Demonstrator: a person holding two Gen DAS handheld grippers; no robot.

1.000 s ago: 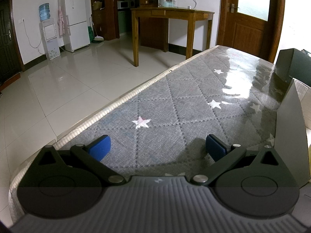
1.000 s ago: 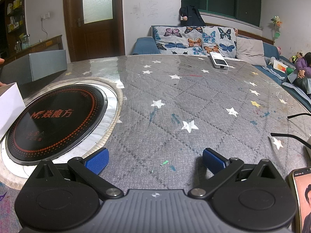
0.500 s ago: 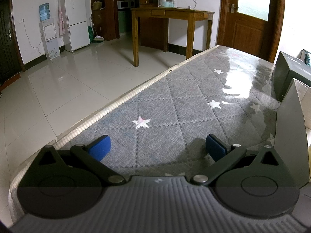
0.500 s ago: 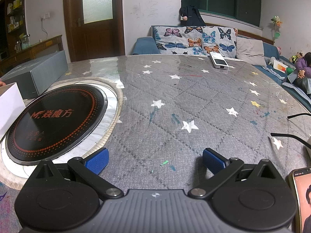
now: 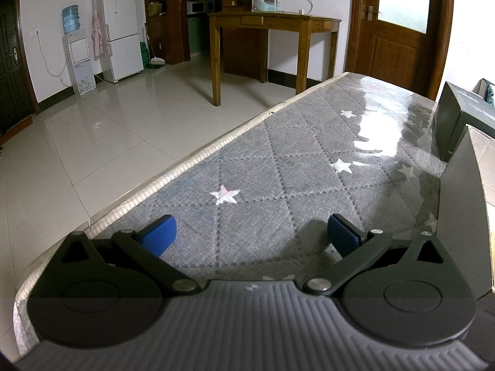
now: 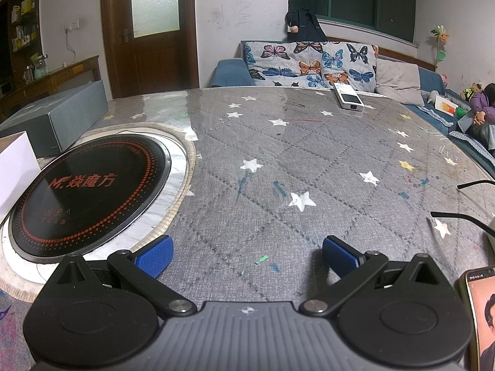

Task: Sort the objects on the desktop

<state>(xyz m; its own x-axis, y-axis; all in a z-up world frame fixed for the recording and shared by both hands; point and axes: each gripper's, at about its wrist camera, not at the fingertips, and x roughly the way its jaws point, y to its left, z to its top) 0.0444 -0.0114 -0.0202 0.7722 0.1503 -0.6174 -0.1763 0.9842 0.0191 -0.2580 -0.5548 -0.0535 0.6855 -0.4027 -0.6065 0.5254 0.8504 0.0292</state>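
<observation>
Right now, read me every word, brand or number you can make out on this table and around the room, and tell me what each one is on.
"炎魔方", after a stylised "M": orange, on the round black cooktop set into the table.
Small orange print lower on the cooktop: too blurred to read.
Pale print on the dark box: too small.
Phone screen status bar: too small.
Stickers on the white fridge: unreadable.
Label on the white device at the far edge: unreadable.

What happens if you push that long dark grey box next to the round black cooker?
The long dark grey cardboard box lies flat on its long side, so probably slides, not tips. The glossy clear table cover looks slippery, likely helping. Its weight can't be judged.
</observation>
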